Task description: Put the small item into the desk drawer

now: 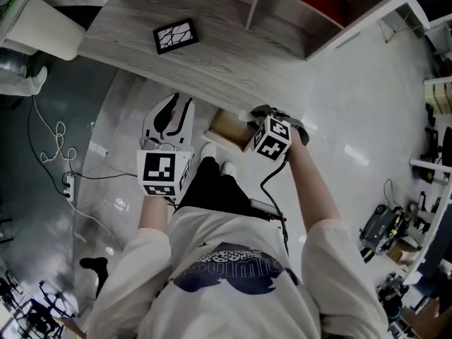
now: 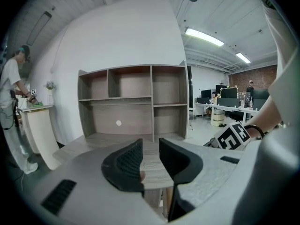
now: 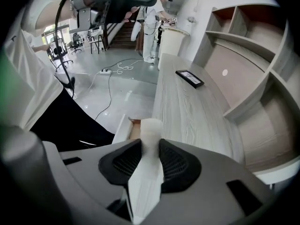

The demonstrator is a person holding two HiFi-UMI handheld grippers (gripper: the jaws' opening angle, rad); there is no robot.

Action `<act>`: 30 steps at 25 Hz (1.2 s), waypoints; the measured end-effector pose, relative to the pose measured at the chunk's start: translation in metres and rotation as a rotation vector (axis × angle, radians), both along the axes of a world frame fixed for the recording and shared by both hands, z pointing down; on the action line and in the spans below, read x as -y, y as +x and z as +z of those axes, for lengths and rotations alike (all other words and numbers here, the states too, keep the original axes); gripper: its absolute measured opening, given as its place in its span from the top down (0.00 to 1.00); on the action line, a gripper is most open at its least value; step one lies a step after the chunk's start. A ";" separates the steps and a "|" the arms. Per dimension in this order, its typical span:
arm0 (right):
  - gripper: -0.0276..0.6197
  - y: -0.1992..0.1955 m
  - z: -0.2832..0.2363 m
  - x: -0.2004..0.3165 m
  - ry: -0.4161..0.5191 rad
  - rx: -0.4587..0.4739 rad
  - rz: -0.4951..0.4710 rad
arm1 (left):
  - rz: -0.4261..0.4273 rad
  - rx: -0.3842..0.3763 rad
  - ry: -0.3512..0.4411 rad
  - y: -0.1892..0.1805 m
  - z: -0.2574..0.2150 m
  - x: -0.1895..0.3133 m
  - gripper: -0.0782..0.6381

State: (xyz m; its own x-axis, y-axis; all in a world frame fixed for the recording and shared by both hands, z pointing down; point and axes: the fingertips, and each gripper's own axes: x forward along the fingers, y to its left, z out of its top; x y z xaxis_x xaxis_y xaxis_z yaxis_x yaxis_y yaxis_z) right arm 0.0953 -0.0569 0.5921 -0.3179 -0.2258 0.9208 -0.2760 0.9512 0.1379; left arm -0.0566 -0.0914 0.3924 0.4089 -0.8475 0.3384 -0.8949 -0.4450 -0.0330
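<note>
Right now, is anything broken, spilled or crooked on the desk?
Nothing looks broken or spilled. The drawer sticks out open, but that suits the white item held in the right gripper. The black frame lies flat on the desk, turned slightly askew.

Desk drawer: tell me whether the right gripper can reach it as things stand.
Probably yes. The right gripper, shut on the white item, points at the desk drawer, which stands pulled open just ahead of it with nothing visible between them. The left gripper, open and empty, is off to the side.
</note>
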 end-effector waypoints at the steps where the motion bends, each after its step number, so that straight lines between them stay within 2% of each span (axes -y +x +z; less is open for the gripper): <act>1: 0.77 -0.002 0.003 -0.005 -0.002 0.002 -0.010 | -0.009 0.003 -0.002 0.000 0.002 -0.006 0.75; 5: 0.77 -0.010 0.015 -0.027 -0.015 0.012 -0.033 | -0.036 0.019 -0.009 -0.002 0.009 -0.030 0.75; 11: 0.77 -0.028 0.030 -0.049 -0.029 0.011 -0.019 | -0.043 0.025 -0.018 -0.014 0.014 -0.048 0.75; 18: 0.77 -0.049 0.066 -0.056 -0.082 -0.020 0.055 | 0.031 0.010 -0.050 -0.028 0.034 -0.040 0.75; 25: 0.77 -0.063 0.114 -0.058 -0.138 -0.090 0.141 | 0.090 -0.006 -0.092 -0.056 0.061 -0.034 0.75; 30: 0.77 -0.067 0.154 -0.053 -0.184 -0.116 0.196 | 0.106 -0.031 -0.157 -0.067 0.097 -0.022 0.75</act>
State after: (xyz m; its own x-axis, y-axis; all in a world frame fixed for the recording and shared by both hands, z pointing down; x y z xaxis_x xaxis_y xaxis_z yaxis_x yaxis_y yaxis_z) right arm 0.0286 -0.0043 0.7463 -0.1749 -0.0981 0.9797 -0.4498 0.8931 0.0092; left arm -0.1233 -0.0689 0.4892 0.5054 -0.7367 0.4492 -0.8422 -0.5344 0.0711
